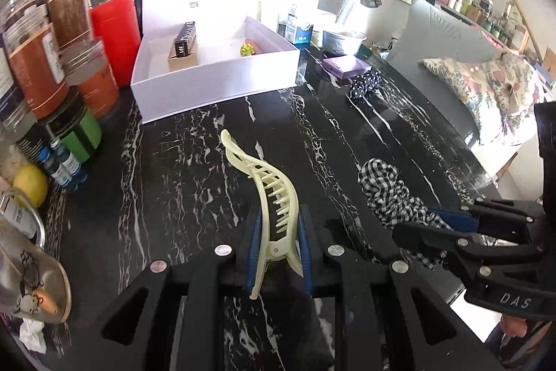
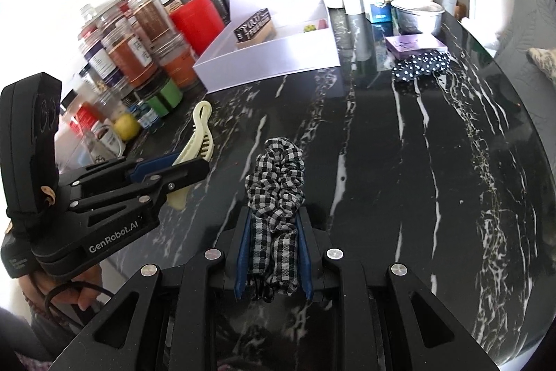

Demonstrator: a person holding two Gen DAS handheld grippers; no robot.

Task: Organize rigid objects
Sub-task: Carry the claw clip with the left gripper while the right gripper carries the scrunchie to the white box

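Above the black marble tabletop [image 1: 173,197], left gripper [image 1: 278,232] clamps a cream hair claw clip [image 1: 274,193]; right gripper [image 2: 272,242] pinches a gingham scrunchie [image 2: 276,183]. Carry both level toward the white box [image 1: 215,86] (open, ahead), releasing only inside.

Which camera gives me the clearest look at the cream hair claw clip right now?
The left wrist view: the cream hair claw clip fills the centre, teeth and hinge visible, pinched in the left hand-held gripper. The right wrist view shows only part of it, small and side-on, partly behind that gripper.
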